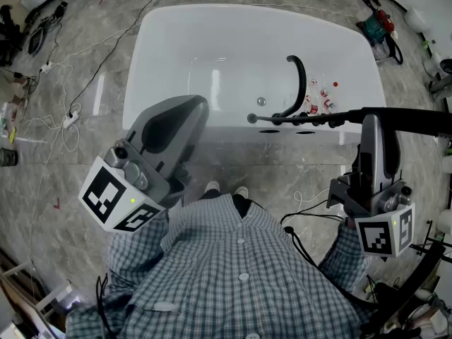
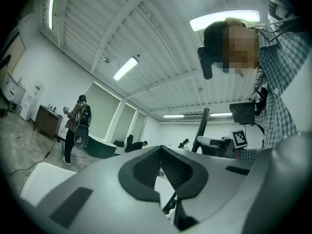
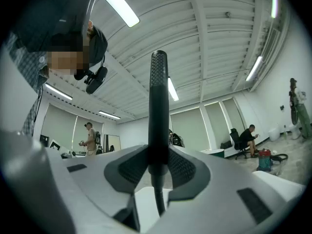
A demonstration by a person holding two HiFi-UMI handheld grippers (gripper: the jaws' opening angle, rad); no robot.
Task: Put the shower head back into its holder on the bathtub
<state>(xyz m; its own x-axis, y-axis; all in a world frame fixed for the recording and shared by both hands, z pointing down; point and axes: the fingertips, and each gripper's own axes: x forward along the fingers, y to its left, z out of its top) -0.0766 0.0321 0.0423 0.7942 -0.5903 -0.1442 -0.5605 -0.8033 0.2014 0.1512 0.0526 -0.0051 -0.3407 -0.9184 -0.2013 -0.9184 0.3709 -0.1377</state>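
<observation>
So, shower head (image 3: 158, 96) in R gripper (image 3: 157, 166).

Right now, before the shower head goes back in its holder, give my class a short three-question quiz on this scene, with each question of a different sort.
1. True or false: the left gripper is holding the shower head.
2. Multiple choice: what colour is the bathtub? A black, B white, C green.
3. Fill in: the shower head stands clamped between the fingers of the ___ gripper.

Key
1: false. Its fingers are together with nothing between them.
2: B.
3: right. The right gripper has it.
</observation>
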